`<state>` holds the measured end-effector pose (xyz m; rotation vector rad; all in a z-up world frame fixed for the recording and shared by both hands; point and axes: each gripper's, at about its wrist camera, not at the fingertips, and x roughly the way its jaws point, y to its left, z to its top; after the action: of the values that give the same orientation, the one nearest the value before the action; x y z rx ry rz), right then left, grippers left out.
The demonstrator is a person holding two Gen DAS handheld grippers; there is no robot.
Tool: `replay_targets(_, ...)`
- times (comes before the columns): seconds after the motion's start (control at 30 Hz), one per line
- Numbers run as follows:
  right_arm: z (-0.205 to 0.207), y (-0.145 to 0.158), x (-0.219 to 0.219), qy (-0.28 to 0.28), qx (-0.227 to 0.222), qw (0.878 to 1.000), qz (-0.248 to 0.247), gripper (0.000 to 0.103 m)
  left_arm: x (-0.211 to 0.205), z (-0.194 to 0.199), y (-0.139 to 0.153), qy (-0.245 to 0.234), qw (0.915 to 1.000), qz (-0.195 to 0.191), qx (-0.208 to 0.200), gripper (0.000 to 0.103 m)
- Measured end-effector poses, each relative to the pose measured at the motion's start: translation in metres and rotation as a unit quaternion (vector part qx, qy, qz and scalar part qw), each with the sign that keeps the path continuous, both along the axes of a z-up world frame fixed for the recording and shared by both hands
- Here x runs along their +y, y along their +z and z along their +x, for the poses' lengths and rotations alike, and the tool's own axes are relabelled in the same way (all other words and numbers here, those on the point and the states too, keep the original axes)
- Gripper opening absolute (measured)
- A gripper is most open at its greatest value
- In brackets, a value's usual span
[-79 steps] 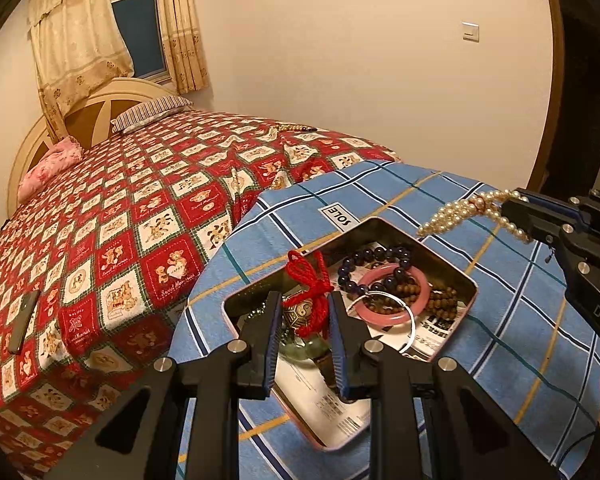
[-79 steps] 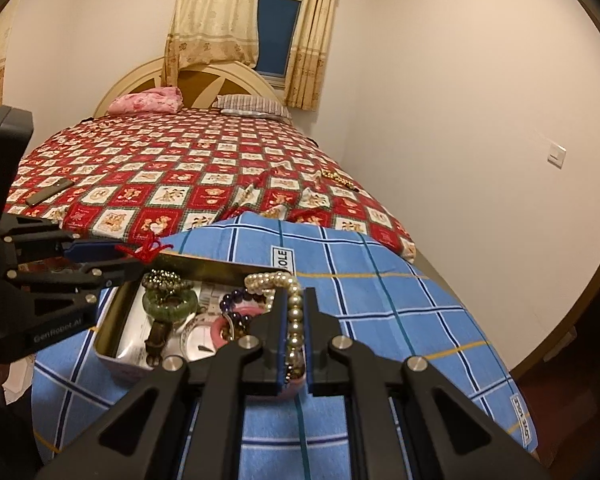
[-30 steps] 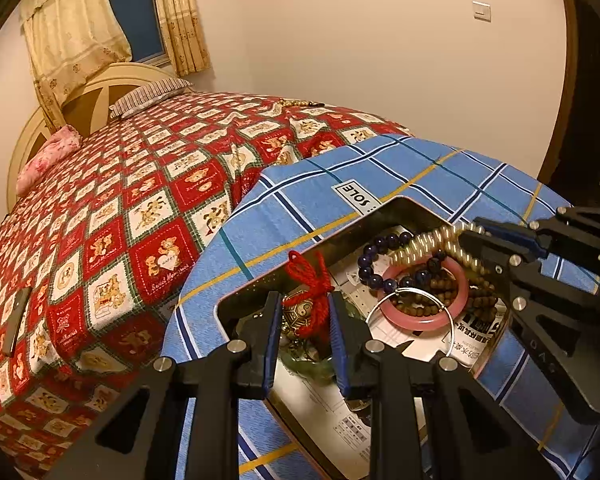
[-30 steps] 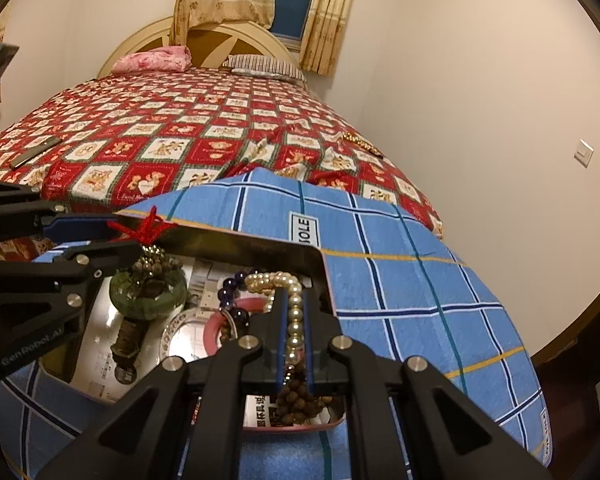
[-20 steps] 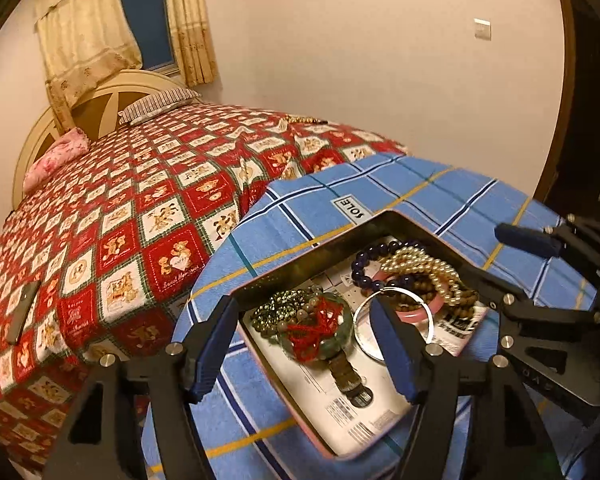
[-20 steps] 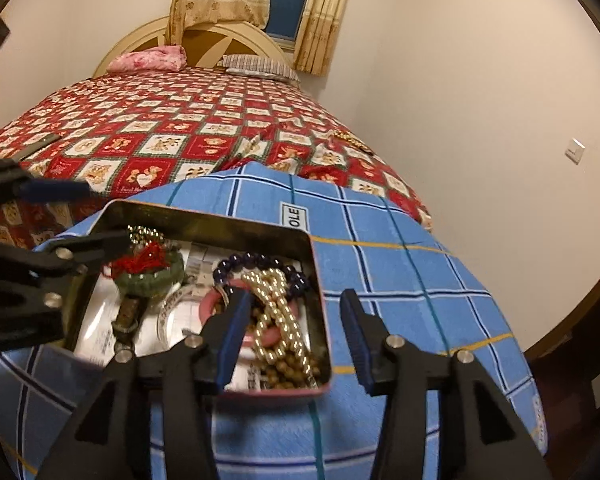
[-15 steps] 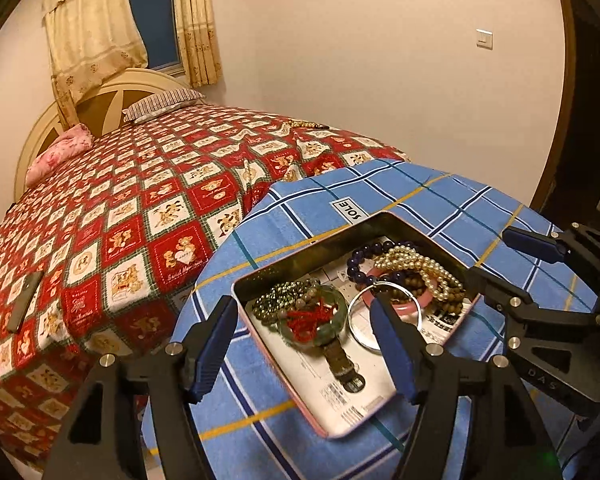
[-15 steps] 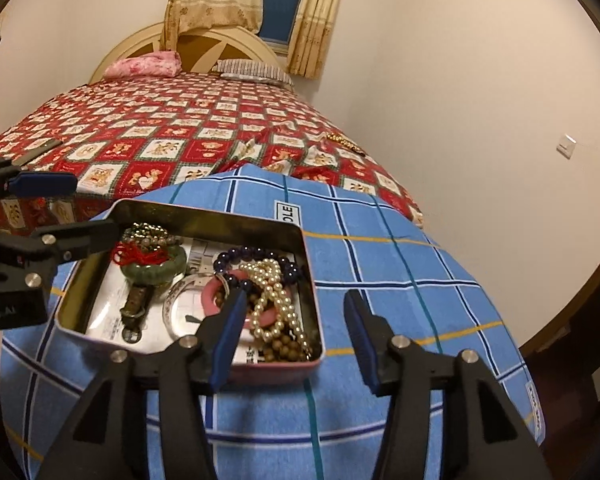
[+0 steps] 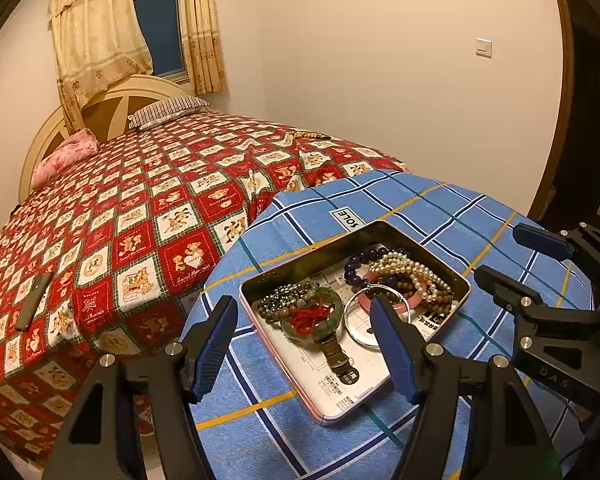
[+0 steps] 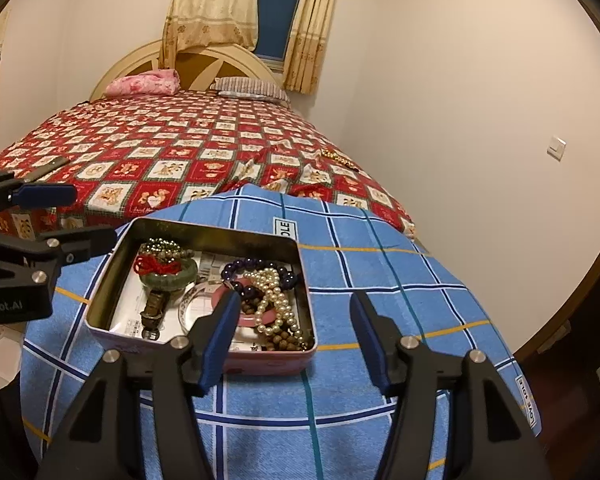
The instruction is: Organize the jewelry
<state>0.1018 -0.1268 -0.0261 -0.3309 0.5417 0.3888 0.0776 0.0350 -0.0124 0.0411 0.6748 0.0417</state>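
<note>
1. The left gripper [image 9: 304, 320] stands spread and empty; ahead of it and below, the tin [image 9: 456, 276] holds the green bangle [image 9: 316, 320] with its red cord.
2. The right gripper [image 10: 292, 332] has its jaws opening, nothing between them; the pearl strand [image 10: 274, 292] lies in the tin [image 10: 112, 268] just beyond its left finger.
3. Judged step: release is done for both pieces. Next likely calls for finding any jewelry still outside the tin.
4. The right view shows beads [image 10: 336, 157] far ahead on the bedspread [image 10: 180, 140]; the left view shows the silver ring [image 9: 360, 320] beside its right finger more clearly.
</note>
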Motion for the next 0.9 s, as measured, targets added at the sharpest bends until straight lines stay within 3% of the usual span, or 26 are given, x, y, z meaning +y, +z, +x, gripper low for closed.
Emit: replay_targets(0.9,-0.0018,0.0008,-0.004,0.0,-0.002,1.0,0.003,0.064,-0.0033,0.0002,0.0001,-0.003,1.0,0.007,0.002,0.069)
